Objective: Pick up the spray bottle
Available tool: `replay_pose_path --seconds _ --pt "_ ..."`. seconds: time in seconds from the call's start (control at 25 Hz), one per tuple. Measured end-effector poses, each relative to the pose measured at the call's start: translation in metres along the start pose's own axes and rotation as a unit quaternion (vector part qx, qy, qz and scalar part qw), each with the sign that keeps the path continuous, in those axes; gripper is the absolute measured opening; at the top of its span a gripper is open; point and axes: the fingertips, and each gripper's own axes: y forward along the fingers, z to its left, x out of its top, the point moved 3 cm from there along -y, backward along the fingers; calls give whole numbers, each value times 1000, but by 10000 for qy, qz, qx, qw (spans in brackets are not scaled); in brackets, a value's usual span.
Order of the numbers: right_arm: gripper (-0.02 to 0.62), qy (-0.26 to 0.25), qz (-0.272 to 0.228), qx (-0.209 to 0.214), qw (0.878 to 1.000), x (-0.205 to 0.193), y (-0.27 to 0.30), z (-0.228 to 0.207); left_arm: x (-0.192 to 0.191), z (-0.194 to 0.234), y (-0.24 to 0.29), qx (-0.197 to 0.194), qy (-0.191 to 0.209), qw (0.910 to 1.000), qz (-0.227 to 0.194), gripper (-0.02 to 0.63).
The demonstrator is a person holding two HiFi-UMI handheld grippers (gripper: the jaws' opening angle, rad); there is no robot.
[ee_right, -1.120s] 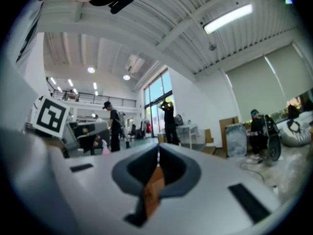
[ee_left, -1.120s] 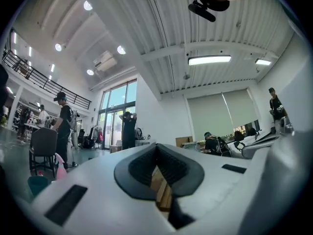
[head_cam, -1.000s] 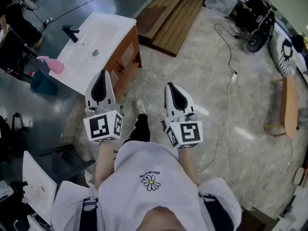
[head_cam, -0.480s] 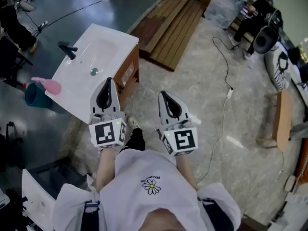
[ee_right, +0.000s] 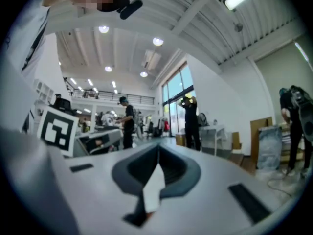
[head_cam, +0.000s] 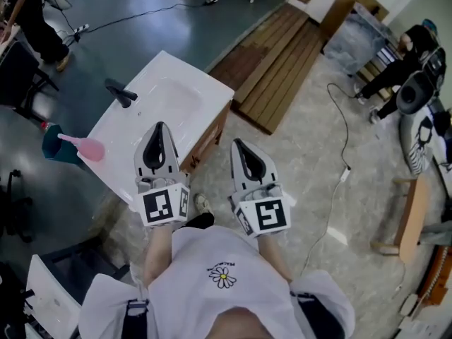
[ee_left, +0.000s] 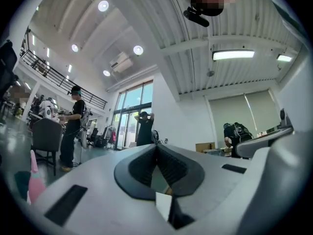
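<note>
The pink spray bottle stands at the left end of the white sink top; it also shows as a pink shape at the lower left of the left gripper view. My left gripper is shut and empty. Its tip lies over the sink top's near edge, to the right of the bottle and apart from it. To its right my right gripper is also shut and empty, off the cabinet's corner. Both gripper views show closed jaws, the left gripper and the right gripper, pointing level across the room.
A black faucet stands at the back of the basin. A teal bin sits on the floor just beyond the bottle. Wooden planks lie past the cabinet, and a cable and a wooden bench are on the right. People stand around the room.
The person has stepped toward the sink cabinet, so it and the bottle sit closer; the left gripper's tip now overlaps the sink top. Both grippers stayed shut.
</note>
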Motion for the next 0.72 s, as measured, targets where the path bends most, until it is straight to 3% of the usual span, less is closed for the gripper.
replay_pose_path --seconds 0.2,0.4,0.56,0.72 --pt "31 -137 -47 784 9968 5 70 34 13 52 15 574 256 9978 -232 20" --pt "29 -85 40 1715 9851 2 109 81 25 104 -8 1426 526 9880 -274 20" --pt "31 -131 43 2547 9669 -4 137 127 30 145 -35 2203 667 9726 -325 20" --pt "29 -166 -83 3593 9330 -5 157 171 29 169 -66 3094 748 9478 -195 20"
